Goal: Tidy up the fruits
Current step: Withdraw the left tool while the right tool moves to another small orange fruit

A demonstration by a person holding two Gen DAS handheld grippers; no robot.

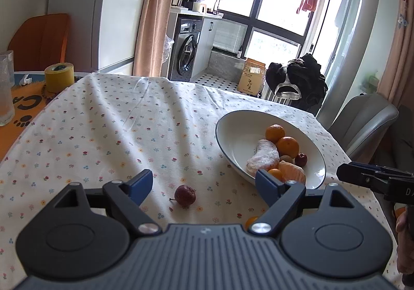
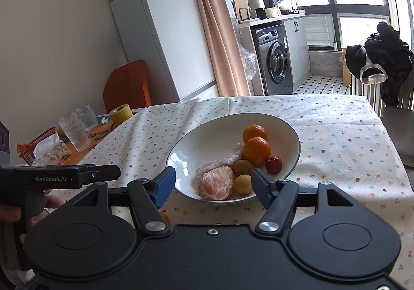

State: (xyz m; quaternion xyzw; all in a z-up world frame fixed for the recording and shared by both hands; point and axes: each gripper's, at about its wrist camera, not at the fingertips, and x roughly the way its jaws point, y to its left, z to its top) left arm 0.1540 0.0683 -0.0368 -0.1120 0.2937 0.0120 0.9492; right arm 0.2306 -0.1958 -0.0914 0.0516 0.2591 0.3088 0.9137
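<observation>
A white bowl [image 1: 314, 160] [image 2: 207, 140] on the flowered tablecloth holds two oranges [image 2: 256, 150], a wrapped pale fruit [image 2: 222, 158], a peeled wrapped mandarin [image 2: 216, 184], two small yellow fruits [image 2: 243, 184] and a small red fruit [image 2: 273, 164]. A dark red fruit [image 1: 185, 194] with a stem lies on the cloth between the fingers of my left gripper [image 1: 204, 186], which is open and empty. A small orange fruit [image 1: 251, 221] peeks out beside its right finger. My right gripper [image 2: 213, 184] is open in front of the bowl's near rim, holding nothing.
A yellow tape roll [image 1: 59, 76], drinking glasses [image 2: 75, 132] and a red basket with wrappers [image 2: 38, 147] sit on the table's left part. A grey chair [image 1: 362, 124] stands at the right edge. A fridge, a washing machine and a clothes-draped rack stand beyond.
</observation>
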